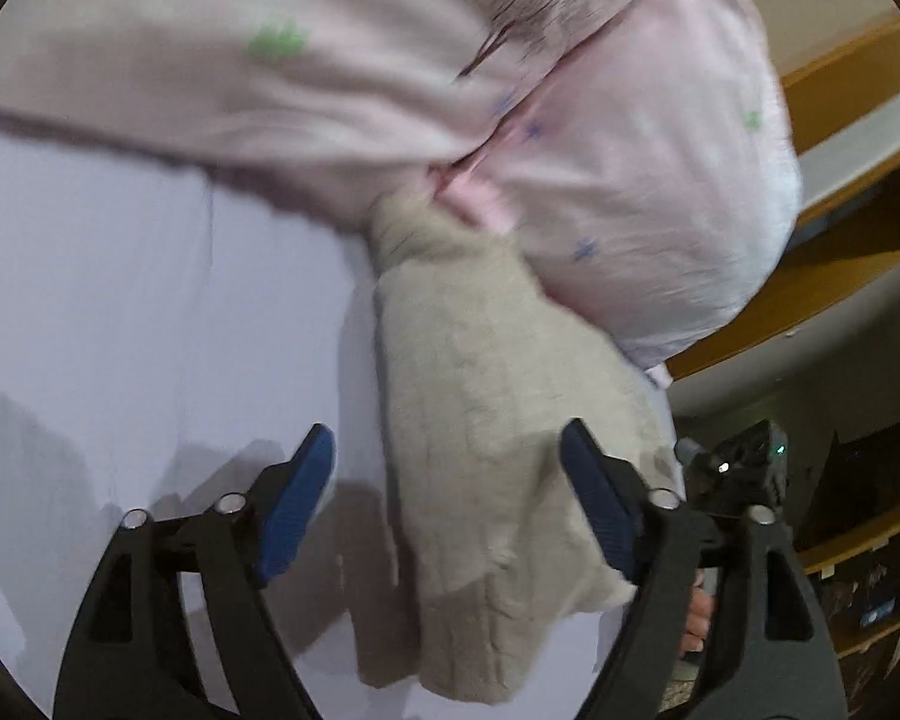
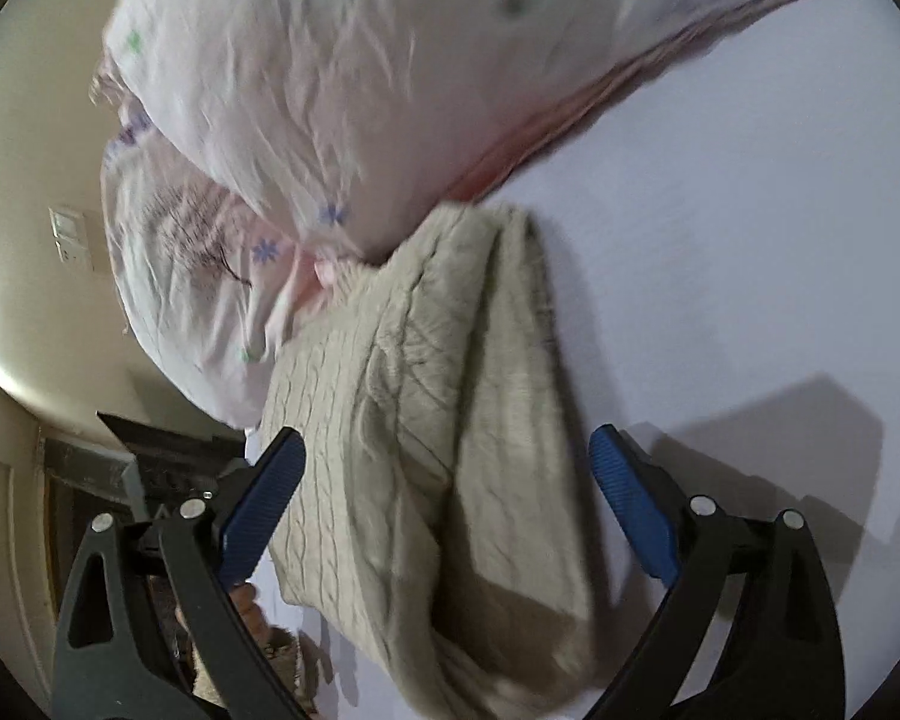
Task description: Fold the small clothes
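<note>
Item: beige knit sweater (image 2: 426, 420), bunched and part-folded on the white sheet (image 2: 750, 240), its far end tucked against the pink pillows (image 2: 306, 90), its long axis running from my grippers toward them. I read the left gripper (image 1: 447, 510) as spread wide and empty, sweater toward its right finger; the right gripper (image 2: 447, 516) likewise wide and empty, sweater toward its left finger. I judge neither hand clearly nearer, so the sweater lies between both.
</note>
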Motion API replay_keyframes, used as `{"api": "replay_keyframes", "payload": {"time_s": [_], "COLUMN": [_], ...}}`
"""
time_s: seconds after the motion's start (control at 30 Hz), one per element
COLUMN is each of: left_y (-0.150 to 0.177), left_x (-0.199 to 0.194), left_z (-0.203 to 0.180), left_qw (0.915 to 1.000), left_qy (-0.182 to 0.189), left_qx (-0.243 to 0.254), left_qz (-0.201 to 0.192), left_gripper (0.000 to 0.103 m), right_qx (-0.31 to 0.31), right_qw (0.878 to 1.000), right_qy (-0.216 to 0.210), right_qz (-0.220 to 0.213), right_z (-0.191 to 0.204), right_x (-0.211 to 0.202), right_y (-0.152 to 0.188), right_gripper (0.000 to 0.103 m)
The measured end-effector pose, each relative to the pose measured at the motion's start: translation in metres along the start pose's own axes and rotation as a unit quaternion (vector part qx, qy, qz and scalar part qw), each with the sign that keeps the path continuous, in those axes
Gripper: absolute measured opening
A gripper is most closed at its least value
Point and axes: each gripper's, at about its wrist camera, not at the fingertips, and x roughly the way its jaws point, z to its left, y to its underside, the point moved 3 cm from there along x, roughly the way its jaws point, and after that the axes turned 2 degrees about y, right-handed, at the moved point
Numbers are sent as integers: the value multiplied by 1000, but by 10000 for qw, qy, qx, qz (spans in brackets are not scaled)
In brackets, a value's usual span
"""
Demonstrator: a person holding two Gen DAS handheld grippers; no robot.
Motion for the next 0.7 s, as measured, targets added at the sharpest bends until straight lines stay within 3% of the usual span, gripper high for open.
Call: {"api": "replay_keyframes", "payload": {"time_s": [0.13,0.17,0.2,0.3,0.37,0.47,0.53,0.6,0.63,0.67,0.7], "left_y": [-3,-2,1,8,12,15,12,7,7,10,14], "left_x": [28,33,41,35,14,-25,-47,-51,-53,-64,-77], "left_z": [-6,-8,-10,-9,-9,-2,11,25,29,32,32], "left_qw": [9991,9987,9977,9984,9976,9955,9945,9925,9910,9887,9850], "left_qy": [394,485,643,549,580,529,224,-420,-641,-729,-839], "left_qx": [-106,-117,-144,114,379,738,894,998,1019,1070,1149], "left_qz": [83,99,146,39,3,-274,-498,-568,-588,-761,-981], "left_gripper": [86,85,78,49,43,42,46,52,53,56,60], "right_qx": [-207,-234,-205,126,-132,-528,-871,-1145,-1356,-1437,-1571], "right_qw": [9995,9995,9994,9996,9990,9966,9948,9933,9880,9849,9763], "right_qy": [243,230,274,-251,-433,-629,-513,92,735,936,1292], "right_qz": [12,9,39,26,-2,102,123,106,-72,-247,-744], "right_z": [10,11,9,6,24,53,74,83,88,91,100], "right_x": [14,16,20,22,23,31,50,71,75,71,55], "right_y": [6,8,12,20,31,44,53,55,57,59,64], "right_gripper": [94,74,51,38,35,33,34,45,51,59,64]}}
